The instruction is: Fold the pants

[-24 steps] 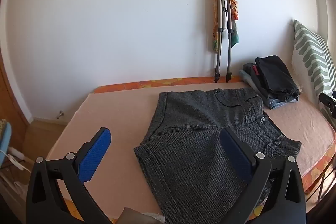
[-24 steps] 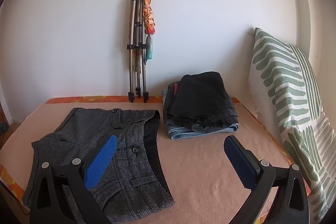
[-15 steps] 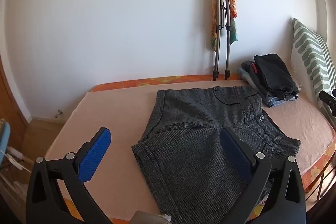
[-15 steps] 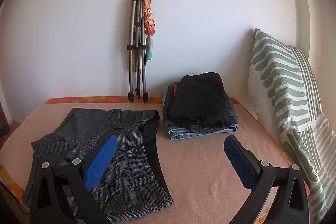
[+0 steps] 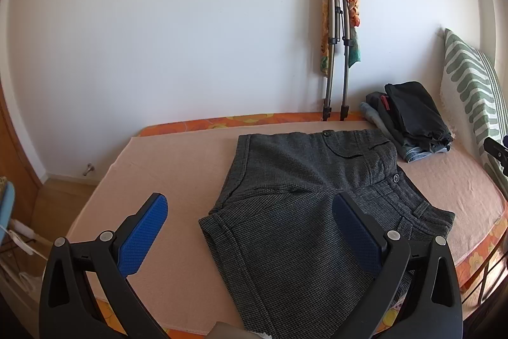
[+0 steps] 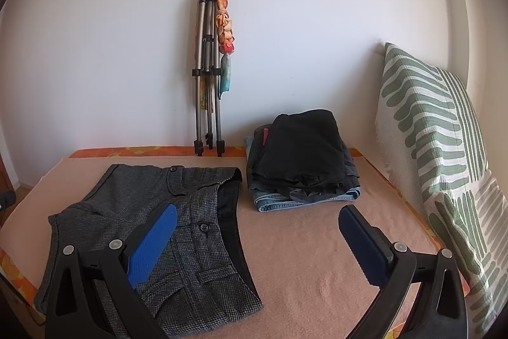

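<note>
grey fine-check shorts (image 5: 304, 199) w/ black lining, on a plain peach sheet (image 5: 177, 161); mattress (image 5: 222, 120) edge orange w/ yellow flowers; black clothes over blue denim in the stack (image 6: 301, 161); pillow (image 6: 438, 129) white w/ green stripes; gripper pads (image 5: 143, 239) blue, frames black; wall (image 5: 158, 37) white

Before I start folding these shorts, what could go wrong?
The shorts lie at the bed's near edge, so a pull could drag them off. The folded stack sits close to the waistband, so a sweep might knock it. Both grippers, left and right, are open and hold nothing.
</note>
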